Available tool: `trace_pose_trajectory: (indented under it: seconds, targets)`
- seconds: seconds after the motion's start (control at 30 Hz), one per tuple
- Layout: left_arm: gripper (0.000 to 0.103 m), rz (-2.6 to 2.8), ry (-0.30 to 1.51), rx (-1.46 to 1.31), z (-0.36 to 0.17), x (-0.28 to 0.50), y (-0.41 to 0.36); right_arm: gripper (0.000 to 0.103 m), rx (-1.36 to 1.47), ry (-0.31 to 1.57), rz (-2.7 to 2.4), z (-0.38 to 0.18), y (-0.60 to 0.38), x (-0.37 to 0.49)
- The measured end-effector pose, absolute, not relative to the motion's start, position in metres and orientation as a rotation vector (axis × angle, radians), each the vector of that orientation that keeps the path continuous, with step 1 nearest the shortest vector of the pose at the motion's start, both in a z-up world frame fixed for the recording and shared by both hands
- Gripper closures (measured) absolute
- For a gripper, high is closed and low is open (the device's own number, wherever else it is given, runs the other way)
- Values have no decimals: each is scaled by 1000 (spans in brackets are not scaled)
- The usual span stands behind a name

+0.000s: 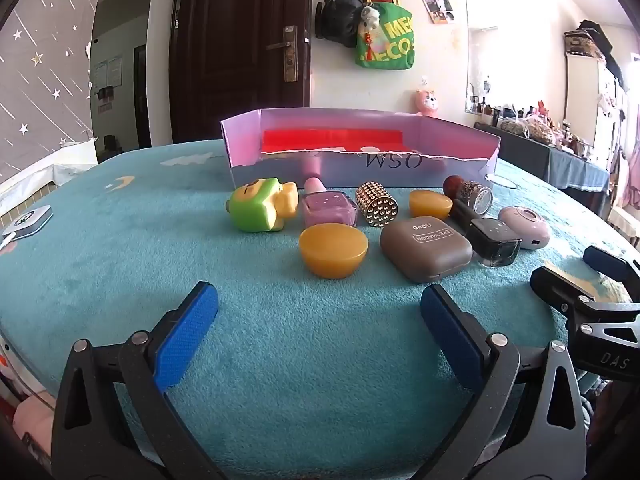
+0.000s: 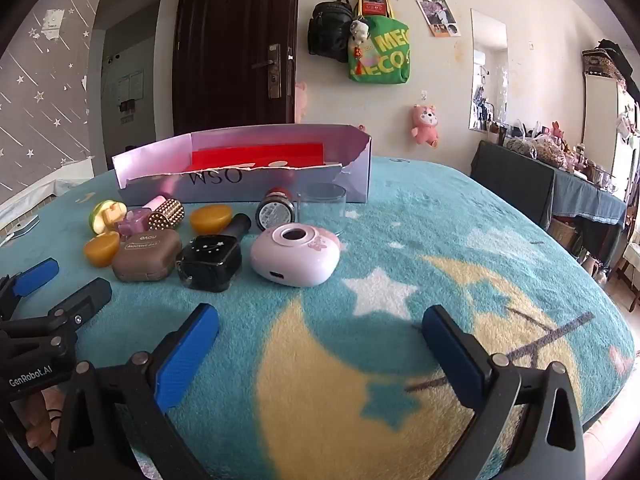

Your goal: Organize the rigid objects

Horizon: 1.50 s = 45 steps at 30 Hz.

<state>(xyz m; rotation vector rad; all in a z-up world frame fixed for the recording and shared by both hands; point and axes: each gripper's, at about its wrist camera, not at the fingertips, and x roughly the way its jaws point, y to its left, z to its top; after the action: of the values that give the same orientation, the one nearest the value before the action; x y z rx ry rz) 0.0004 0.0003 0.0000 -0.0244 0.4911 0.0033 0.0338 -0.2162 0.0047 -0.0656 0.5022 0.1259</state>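
Observation:
A lilac cardboard box (image 1: 248,168) (image 2: 352,184) with a red lining lies open at the back of the teal blanket. In front of it lie a green toy (image 1: 256,210), a pink square bottle (image 1: 328,208), a studded gold cylinder (image 1: 376,204), two amber discs (image 1: 333,251) (image 1: 430,203), a brown eyeshadow case (image 1: 424,248) (image 2: 146,255), a black square bottle (image 1: 494,242) (image 2: 212,262), a pink round device (image 1: 524,226) (image 2: 296,254) and a clear cup (image 2: 322,208). My left gripper (image 1: 320,308) is open and empty, short of the near amber disc. My right gripper (image 2: 320,330) is open and empty, short of the pink device.
A small white gadget (image 1: 28,220) lies at the blanket's left edge. A dark door (image 1: 240,48) and hanging bags (image 1: 384,36) are on the wall behind. A cluttered side table (image 2: 560,184) stands to the right. Each gripper shows at the side of the other's view.

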Motion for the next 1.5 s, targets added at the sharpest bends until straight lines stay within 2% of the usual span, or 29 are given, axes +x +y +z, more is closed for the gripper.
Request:
trace_pose_trajectory:
  seconds: [1.5]
  targets:
    - [0, 7, 489, -23, 0, 2, 1, 0, -61, 515, 126, 5, -216, 35]
